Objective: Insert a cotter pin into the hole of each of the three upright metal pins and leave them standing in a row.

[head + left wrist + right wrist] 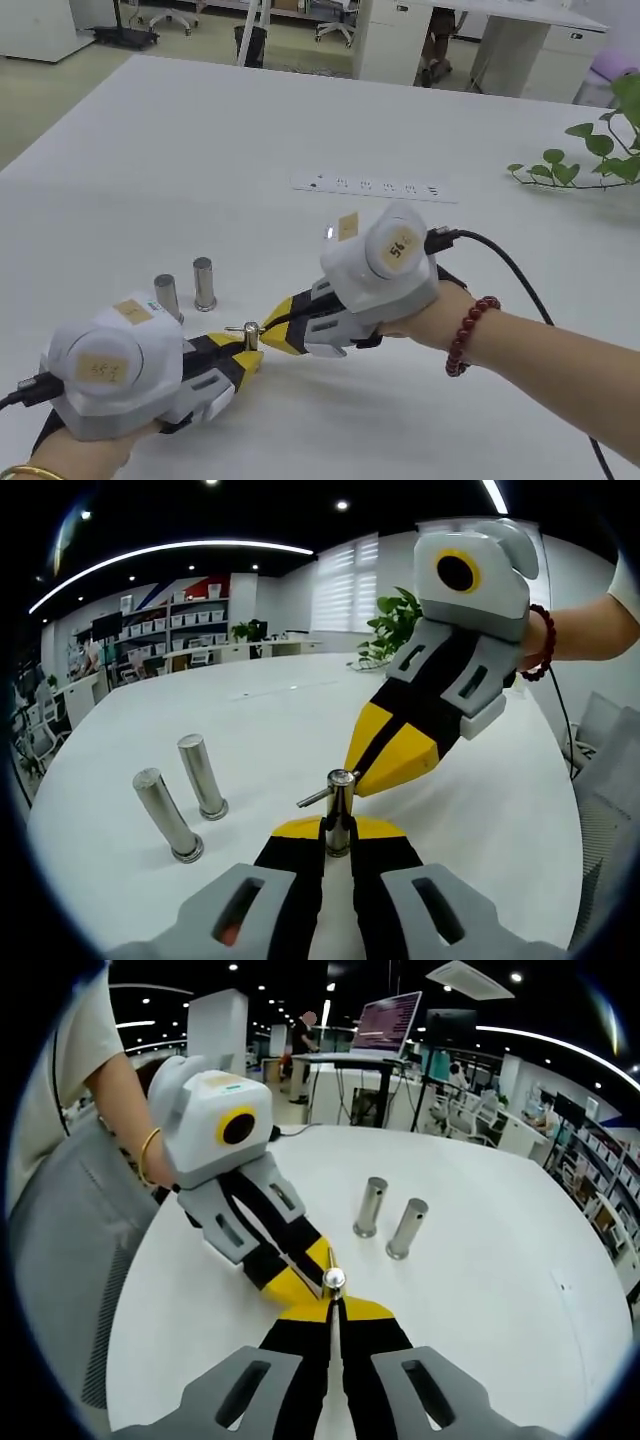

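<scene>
My left gripper (pixel 246 352) (pixel 340 832) is shut on an upright metal pin (pixel 250 334) (pixel 340 805) (pixel 334 1279), holding it just above the white table (pixel 300 130). A thin cotter pin (pixel 312 798) (pixel 335 1312) runs through the hole near its top, with the tip poking out on the far side. My right gripper (pixel 268 337) (pixel 335 1308) is shut on the cotter pin's other end, its yellow jaws against the metal pin. Two more metal pins (pixel 166 297) (pixel 204 284) (pixel 165 815) (pixel 203 777) (pixel 371 1207) (pixel 408 1228) stand side by side to the left.
A white power strip (pixel 375 186) lies at mid-table behind the grippers. A leafy plant (pixel 590 160) reaches in at the right edge. A black cable (pixel 510 265) trails from the right gripper across the table. Office desks and chairs stand beyond the table.
</scene>
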Demonstrator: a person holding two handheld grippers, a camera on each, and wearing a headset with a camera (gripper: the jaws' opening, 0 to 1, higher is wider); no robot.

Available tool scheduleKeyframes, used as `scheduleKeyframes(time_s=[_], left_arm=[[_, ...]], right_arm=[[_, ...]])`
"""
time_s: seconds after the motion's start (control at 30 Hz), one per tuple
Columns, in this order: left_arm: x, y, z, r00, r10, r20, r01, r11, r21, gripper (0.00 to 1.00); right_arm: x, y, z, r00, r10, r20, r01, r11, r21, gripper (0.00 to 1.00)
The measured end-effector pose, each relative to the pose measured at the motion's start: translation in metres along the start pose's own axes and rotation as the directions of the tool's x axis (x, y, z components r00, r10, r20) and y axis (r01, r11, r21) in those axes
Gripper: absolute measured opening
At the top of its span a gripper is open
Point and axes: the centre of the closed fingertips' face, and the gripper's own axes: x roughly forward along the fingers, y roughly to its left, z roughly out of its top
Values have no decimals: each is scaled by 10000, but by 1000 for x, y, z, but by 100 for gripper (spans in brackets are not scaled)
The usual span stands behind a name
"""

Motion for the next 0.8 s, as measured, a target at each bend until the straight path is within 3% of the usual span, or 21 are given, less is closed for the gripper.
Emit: scheduleKeyframes(time_s=[0.2, 0.47, 0.8], left_arm=[[0, 0, 0, 10000, -19, 20, 20, 9993, -362, 8], [-1, -1, -1, 9999, -126, -29, 125, 9996, -258, 8], [-6, -5, -12, 9986, -147, -517, 146, 9999, -37, 13]], right_arm=[[0, 0, 0, 10000, -21, -20, 21, 9999, 98, 5], [1, 1, -1, 10000, -61, -78, 63, 9995, 318, 9], [-4, 1, -5, 9998, -158, -107, 164, 9984, 540, 12]])
